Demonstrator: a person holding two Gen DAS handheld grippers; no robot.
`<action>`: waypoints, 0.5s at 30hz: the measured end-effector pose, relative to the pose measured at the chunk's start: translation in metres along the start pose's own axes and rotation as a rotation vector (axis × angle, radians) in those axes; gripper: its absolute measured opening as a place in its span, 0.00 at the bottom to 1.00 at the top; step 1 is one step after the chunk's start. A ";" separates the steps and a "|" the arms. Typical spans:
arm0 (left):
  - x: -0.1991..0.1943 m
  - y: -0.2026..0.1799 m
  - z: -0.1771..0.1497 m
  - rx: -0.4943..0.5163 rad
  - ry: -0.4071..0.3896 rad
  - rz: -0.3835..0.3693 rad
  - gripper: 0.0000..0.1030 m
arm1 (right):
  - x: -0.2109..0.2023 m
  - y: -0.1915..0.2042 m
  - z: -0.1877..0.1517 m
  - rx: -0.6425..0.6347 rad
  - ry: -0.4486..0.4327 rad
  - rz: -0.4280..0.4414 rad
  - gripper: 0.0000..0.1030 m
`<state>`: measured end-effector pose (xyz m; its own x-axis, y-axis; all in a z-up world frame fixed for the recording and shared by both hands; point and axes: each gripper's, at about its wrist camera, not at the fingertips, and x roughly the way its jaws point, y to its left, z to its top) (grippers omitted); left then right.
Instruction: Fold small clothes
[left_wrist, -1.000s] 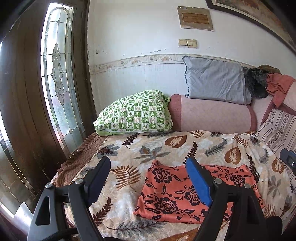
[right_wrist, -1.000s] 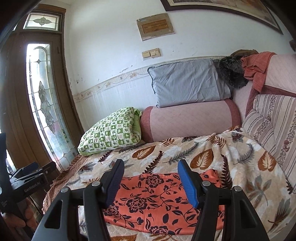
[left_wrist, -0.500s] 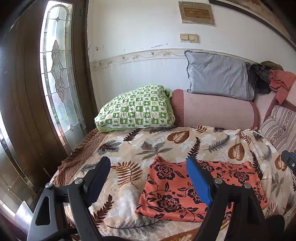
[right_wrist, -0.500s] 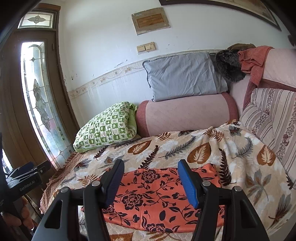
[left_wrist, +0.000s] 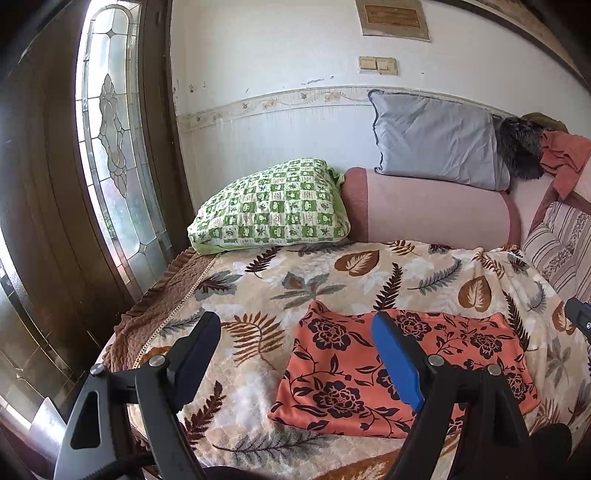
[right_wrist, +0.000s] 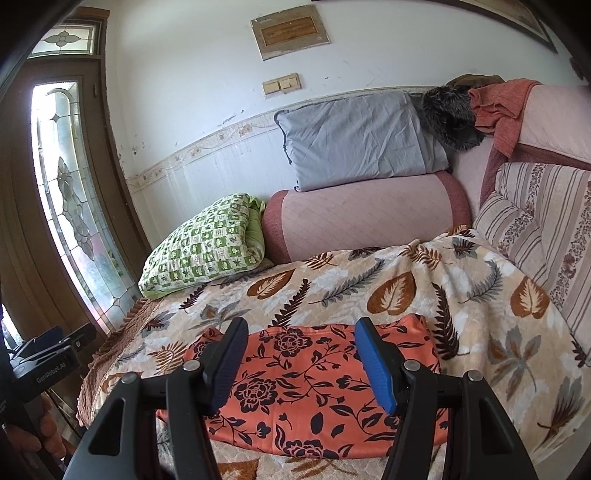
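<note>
An orange garment with a dark flower print (left_wrist: 343, 373) lies flat in a folded rectangle on the leaf-print blanket (left_wrist: 295, 280), near the front edge of the couch. It also shows in the right wrist view (right_wrist: 306, 380). My left gripper (left_wrist: 295, 332) is open and empty, held above the garment's left end. My right gripper (right_wrist: 299, 339) is open and empty, held above the garment's middle. Neither gripper touches the cloth.
A green checked pillow (left_wrist: 269, 206) lies at the back left. A pink bolster (left_wrist: 436, 210) carries a grey pillow (left_wrist: 436, 140). Striped cushions (right_wrist: 543, 229) and loose clothes (right_wrist: 495, 107) are at the right. A glass-panelled door (left_wrist: 107, 147) stands left.
Both grippers have drawn back and risen a little from the couch, so the garment sits lower in both views. The garment has not moved. Both stay open.
</note>
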<state>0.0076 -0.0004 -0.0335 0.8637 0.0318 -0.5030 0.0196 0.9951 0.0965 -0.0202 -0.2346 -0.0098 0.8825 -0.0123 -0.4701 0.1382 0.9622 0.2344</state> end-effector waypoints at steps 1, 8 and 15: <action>0.001 -0.001 0.000 0.001 0.000 -0.002 0.82 | 0.001 -0.001 0.000 0.001 0.001 0.001 0.62; 0.007 -0.006 -0.002 0.016 0.012 -0.008 0.82 | 0.005 -0.001 -0.002 0.001 0.015 0.001 0.62; 0.023 -0.010 -0.008 0.024 0.046 -0.032 0.83 | 0.022 -0.012 -0.008 0.007 0.073 -0.032 0.62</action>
<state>0.0230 -0.0087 -0.0526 0.8386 0.0045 -0.5448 0.0597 0.9932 0.1001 -0.0058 -0.2444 -0.0301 0.8427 -0.0233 -0.5378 0.1695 0.9598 0.2239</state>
